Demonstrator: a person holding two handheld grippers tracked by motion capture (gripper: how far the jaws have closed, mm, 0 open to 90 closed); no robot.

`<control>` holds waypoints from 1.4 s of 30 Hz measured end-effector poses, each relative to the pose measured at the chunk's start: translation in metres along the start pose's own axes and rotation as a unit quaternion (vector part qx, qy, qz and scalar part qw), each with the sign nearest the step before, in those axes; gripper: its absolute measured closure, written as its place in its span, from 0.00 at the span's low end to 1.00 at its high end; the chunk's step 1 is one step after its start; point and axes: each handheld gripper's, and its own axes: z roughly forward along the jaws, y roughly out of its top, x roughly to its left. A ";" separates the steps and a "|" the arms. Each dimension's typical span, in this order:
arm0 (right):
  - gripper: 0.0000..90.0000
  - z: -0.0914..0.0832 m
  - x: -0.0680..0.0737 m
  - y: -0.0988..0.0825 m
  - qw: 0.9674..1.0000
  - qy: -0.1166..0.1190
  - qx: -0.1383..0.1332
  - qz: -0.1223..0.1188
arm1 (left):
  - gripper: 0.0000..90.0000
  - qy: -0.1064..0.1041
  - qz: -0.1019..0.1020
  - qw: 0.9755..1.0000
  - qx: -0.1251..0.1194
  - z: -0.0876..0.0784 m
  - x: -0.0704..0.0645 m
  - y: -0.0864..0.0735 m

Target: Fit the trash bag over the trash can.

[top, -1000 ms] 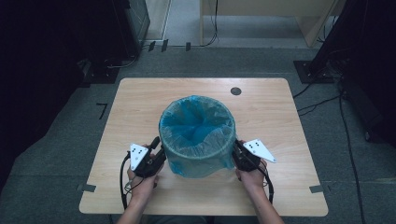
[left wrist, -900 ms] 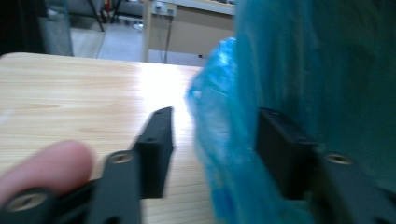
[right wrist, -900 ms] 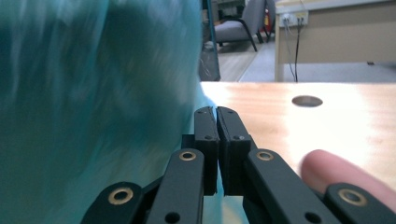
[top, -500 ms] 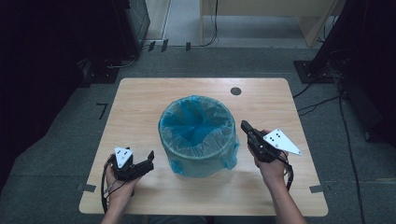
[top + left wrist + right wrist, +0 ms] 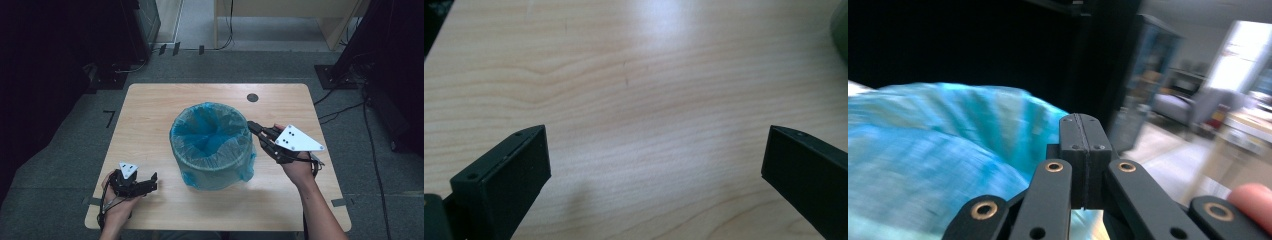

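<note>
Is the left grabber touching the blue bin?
Apart. The high view shows the left gripper near the table's front edge, with bare wood between its open jaws and the bin.

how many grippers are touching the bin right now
0. The left gripper sits open over the table near its front left corner, apart from the bin. The right gripper, jaws shut, hovers beside the bin's right rim.

Dim surroundings; glare on table (image 5: 659, 20); bin liner (image 5: 923, 150) motion-blurred
</note>
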 end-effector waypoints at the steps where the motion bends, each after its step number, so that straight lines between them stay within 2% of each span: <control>1: 1.00 0.002 0.001 0.005 1.000 0.018 0.000 -0.011 | 0.00 0.003 0.003 1.000 0.006 0.001 0.001 -0.001; 4: 1.00 0.008 0.005 0.020 0.997 0.060 0.009 -0.040 | 0.00 0.006 0.008 1.000 0.015 0.002 0.005 -0.005; 7: 1.00 0.016 0.010 0.035 0.992 0.106 0.012 -0.063 | 0.00 0.007 0.011 1.000 0.020 0.004 0.009 -0.007; 9: 1.00 0.021 0.012 0.043 0.988 0.133 0.014 -0.076 | 0.00 -0.005 0.006 1.000 0.024 0.006 0.011 -0.008; 11: 1.00 0.027 0.015 0.050 0.983 0.160 0.016 -0.088 | 0.00 -0.010 0.000 1.000 0.024 0.007 0.013 -0.008; 16: 1.00 0.043 0.022 0.061 0.967 0.218 0.032 -0.124 | 0.00 -0.020 -0.003 1.000 0.018 0.009 0.015 -0.009; 18: 1.00 0.049 0.024 0.064 0.963 0.233 0.038 -0.131 | 0.00 -0.021 -0.001 1.000 0.018 0.010 0.015 -0.008; 19: 1.00 0.053 0.026 0.067 0.959 0.244 0.042 -0.135 | 0.00 -0.021 -0.001 1.000 0.018 0.010 0.015 -0.008; 22: 1.00 0.061 0.029 0.070 0.953 0.261 0.049 -0.148 | 0.00 -0.021 0.000 1.000 0.018 0.010 0.015 -0.008; 23: 1.00 0.064 0.029 0.071 0.949 0.270 0.053 -0.151 | 0.00 -0.022 0.000 1.000 0.018 0.010 0.015 -0.008; 25: 1.00 0.070 0.031 0.074 0.941 0.291 0.060 -0.164 | 0.00 -0.022 0.000 1.000 0.018 0.010 0.015 -0.008; 26: 1.00 0.073 0.031 0.075 0.935 0.304 0.065 -0.171 | 0.00 -0.021 0.000 1.000 0.018 0.010 0.015 -0.008; 28: 1.00 0.079 0.035 0.078 0.921 0.332 0.078 -0.188 | 0.00 -0.022 0.001 1.000 0.019 0.010 0.015 -0.008; 29: 1.00 0.082 0.036 0.079 0.912 0.347 0.089 -0.198 | 0.00 -0.022 0.000 1.000 0.018 0.011 0.015 -0.008; 30: 1.00 0.086 0.040 0.079 0.903 0.361 0.101 -0.212 | 0.00 -0.022 0.000 1.000 0.018 0.011 0.015 -0.008; 31: 1.00 0.089 0.041 0.080 0.897 0.366 0.109 -0.221 | 0.00 -0.022 0.000 1.000 0.018 0.011 0.015 -0.008; 34: 1.00 0.100 0.049 0.080 0.876 0.385 0.144 -0.252 | 0.00 -0.022 0.000 1.000 0.018 0.011 0.015 -0.008; 35: 1.00 0.102 0.050 0.081 0.871 0.391 0.150 -0.256 | 0.00 -0.022 0.000 1.000 0.018 0.011 0.015 -0.008; 37: 1.00 0.108 0.053 0.081 0.860 0.406 0.162 -0.264 | 0.00 -0.022 0.000 1.000 0.018 0.011 0.015 -0.008; 40: 1.00 0.116 0.056 0.082 0.844 0.425 0.179 -0.273 | 0.00 -0.022 0.000 1.000 0.018 0.011 0.015 -0.007; 42: 1.00 0.121 0.058 0.080 0.839 0.429 0.186 -0.279 | 0.00 -0.022 0.000 1.000 0.018 0.011 0.015 -0.007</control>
